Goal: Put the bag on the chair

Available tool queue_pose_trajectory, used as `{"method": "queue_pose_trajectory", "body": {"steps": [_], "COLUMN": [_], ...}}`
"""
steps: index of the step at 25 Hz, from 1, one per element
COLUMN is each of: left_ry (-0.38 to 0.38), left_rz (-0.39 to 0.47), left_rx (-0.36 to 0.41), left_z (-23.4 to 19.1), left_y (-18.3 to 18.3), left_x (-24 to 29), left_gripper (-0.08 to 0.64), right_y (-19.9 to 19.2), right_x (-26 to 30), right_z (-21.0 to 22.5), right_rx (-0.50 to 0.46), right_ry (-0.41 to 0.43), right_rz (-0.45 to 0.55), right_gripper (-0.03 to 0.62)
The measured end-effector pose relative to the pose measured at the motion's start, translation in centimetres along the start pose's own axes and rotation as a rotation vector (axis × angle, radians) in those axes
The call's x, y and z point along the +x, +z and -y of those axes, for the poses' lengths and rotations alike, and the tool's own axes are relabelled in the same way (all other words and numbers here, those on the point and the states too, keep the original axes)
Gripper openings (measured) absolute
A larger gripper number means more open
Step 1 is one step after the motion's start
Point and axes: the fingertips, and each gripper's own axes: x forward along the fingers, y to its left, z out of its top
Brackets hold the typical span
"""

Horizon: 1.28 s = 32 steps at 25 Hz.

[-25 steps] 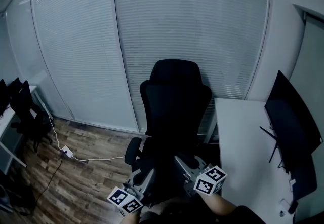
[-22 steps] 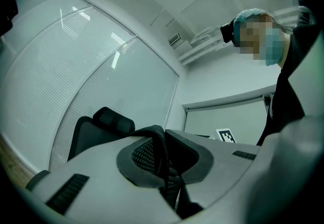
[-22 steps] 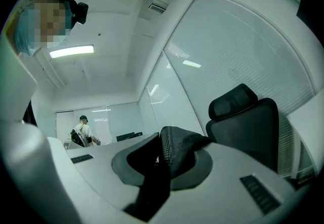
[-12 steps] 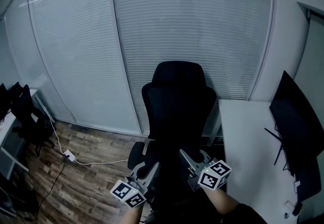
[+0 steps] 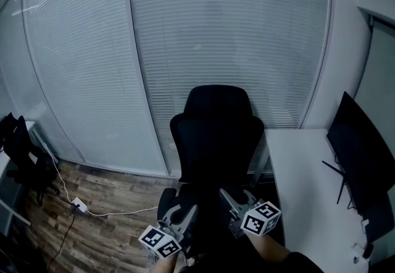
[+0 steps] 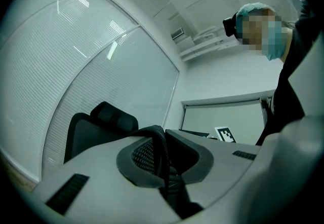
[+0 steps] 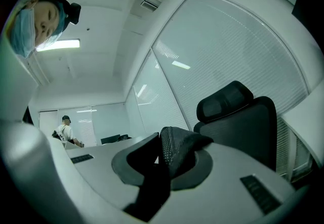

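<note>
A wall of glass panels with closed blinds [image 5: 216, 49] fills the back of the room. Below it runs a wood-plank floor [image 5: 117, 201]. A white desk [image 5: 302, 204] stands at the right, just beside the black office chair [image 5: 216, 142]. The chair faces the person, its headrest and tall back upright in front of the blinds. A dark monitor [image 5: 361, 167] stands on the desk's far right side. At the left edge, well apart from the main chair, stands another dark chair [image 5: 24, 163].

The bag [image 6: 150, 153] is black, with mesh fabric, and is held up in front of the chair between the two tools. In the head view it merges with the dark seat, so whether it touches the seat cannot be told.

The left tool [image 6: 161, 154] has its jaws closed on a black mesh strap of the bag, which rises in a loop from between them. The right tool [image 7: 161, 159] is likewise clamped on a fold of the same mesh fabric, which bulges above its jaws. Both tools sit low in the head view, side by side, the left marker cube [image 5: 159, 243] slightly lower than the right marker cube [image 5: 260, 219].

A white cable [image 5: 114, 212] trails across the floor to a small adapter [image 5: 78, 205].
</note>
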Motion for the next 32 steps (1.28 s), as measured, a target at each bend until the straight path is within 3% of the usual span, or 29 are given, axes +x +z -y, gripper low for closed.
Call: {"method": "queue_pose_trajectory", "body": {"steps": [18,32], "left_ry": [-0.089,-0.119], "left_rz": [0.001,-0.072], "left_rx": [0.009,-0.033], "left_z": [-11.5,-19.2], "left_y": [3.6,0.5], "left_x": [5.1,10.2], "left_gripper": [0.044,0.044], "right_y": [2.4,0.8], "right_x": [11.3,16.3], "right_z": [5.2,12.1], "right_rx": [-0.08,-0.064], "right_ry": [-0.136,-0.266], "right_rz": [0.035,0.01], "right_gripper": [0.064,0.064]}}
